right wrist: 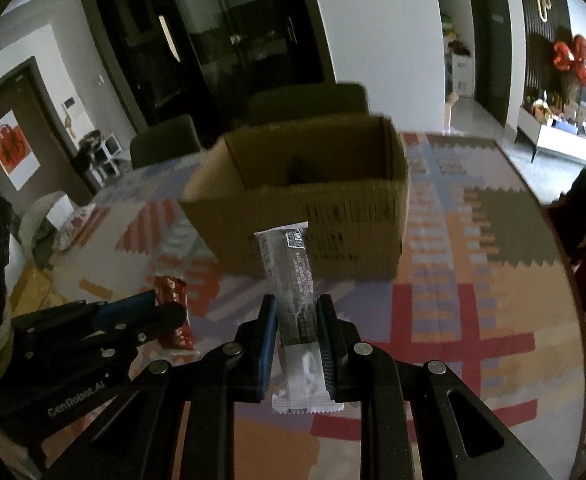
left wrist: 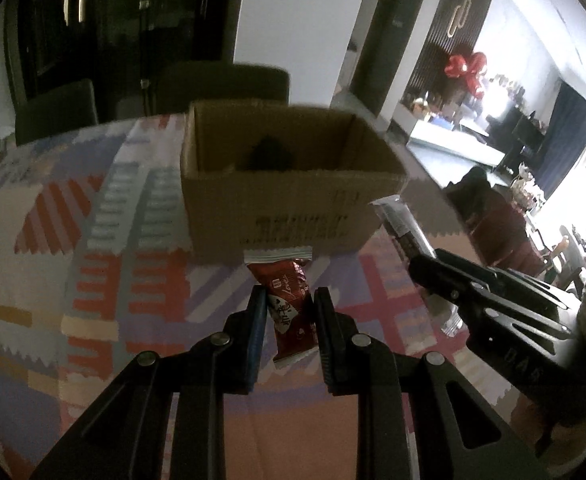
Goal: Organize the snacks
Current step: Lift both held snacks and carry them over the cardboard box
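Carry step: my left gripper is clamped on the red snack packet, my right gripper on the grey snack bar, both just before the cardboard box. Next I lift both over its near wall and release; something dark, maybe a snack, lies inside.

My box is matt brown cardboard. The red snack and grey snack bar have glossy plastic wrappers. Patterned woven cloth covers the surface.

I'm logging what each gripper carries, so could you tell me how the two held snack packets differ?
The red packet in the left gripper is short and broad; the silver-grey packet in the right gripper is long and slim. The red one tilts slightly, the grey one points straight ahead. Both are sealed, clamped between fingers, facing the cardboard box.
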Available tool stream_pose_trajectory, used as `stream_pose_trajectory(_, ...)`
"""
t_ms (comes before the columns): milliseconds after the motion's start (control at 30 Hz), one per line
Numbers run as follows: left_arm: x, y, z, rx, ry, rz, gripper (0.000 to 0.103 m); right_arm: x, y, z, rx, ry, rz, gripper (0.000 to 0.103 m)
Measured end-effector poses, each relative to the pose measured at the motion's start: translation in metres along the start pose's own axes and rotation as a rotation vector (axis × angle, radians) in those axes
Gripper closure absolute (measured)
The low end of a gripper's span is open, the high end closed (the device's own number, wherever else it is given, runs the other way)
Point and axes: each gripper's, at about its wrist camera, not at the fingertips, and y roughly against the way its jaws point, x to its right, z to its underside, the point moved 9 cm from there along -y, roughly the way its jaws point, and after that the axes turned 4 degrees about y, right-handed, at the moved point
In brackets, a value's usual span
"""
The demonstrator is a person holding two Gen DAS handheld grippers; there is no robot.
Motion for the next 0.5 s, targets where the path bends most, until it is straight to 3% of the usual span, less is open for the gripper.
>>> stream_pose_trajectory(500,0.003,0.023,-0.076,0.113,-0.047,0.01,0.079,-0.01,0.016,-0.07,0.085,0.046,0.004,0.082)
